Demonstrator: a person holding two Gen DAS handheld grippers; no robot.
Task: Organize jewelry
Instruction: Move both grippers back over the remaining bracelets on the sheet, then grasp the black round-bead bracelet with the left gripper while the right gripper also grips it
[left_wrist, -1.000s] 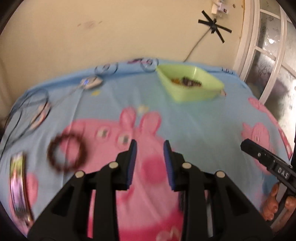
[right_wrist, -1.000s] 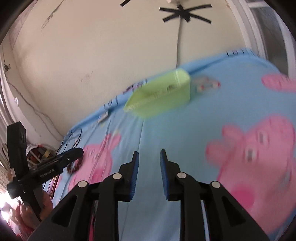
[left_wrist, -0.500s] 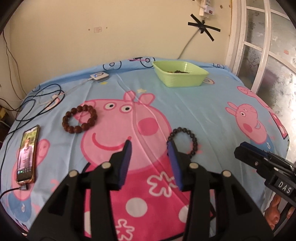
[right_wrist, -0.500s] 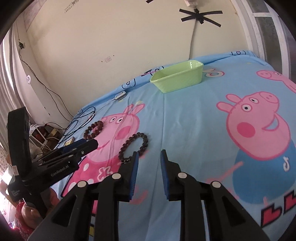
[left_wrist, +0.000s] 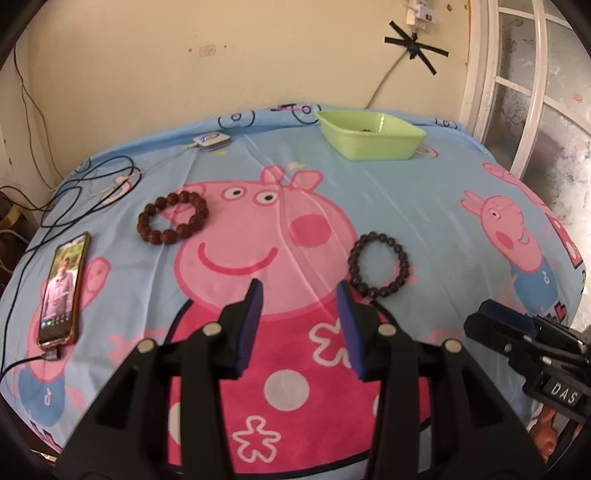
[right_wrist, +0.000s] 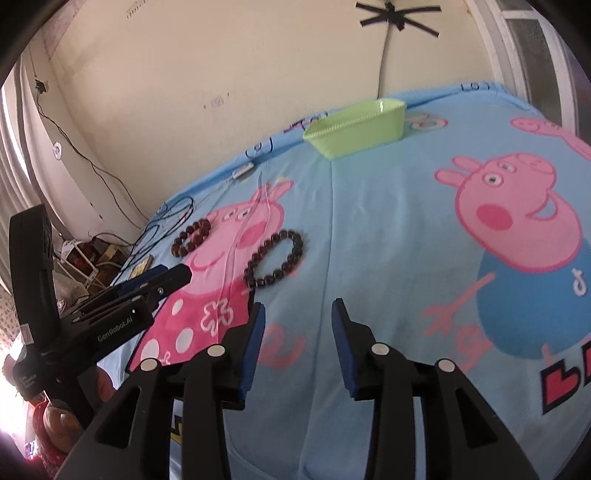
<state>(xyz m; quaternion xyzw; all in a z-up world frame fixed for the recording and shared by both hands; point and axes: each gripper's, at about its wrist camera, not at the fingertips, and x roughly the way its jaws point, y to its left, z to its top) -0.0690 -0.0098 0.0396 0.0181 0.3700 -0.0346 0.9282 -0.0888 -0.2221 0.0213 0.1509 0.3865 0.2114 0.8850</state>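
Two bead bracelets lie flat on the blue cartoon bedsheet. The dark bracelet (left_wrist: 378, 264) (right_wrist: 274, 263) rests just ahead and right of my left gripper (left_wrist: 299, 291), which is open and empty. A reddish-brown bracelet (left_wrist: 173, 218) (right_wrist: 192, 236) lies farther left. My right gripper (right_wrist: 295, 308) hovers over the sheet below and right of the dark bracelet; its jaws are opening with nothing between them. The green tray (left_wrist: 371, 134) (right_wrist: 356, 129) stands at the far edge with some dark jewelry inside.
A phone (left_wrist: 62, 288) on a charging cable lies at the sheet's left edge. Tangled black cables (left_wrist: 85, 184) and a white charger (left_wrist: 208, 140) sit at the far left. A window frame (left_wrist: 517, 92) borders the right. The wall rises behind the tray.
Both grippers drew back from the tray, bringing the two bracelets and phone into view. The left jaws widened earlier; the right jaws spread apart in the last half second.
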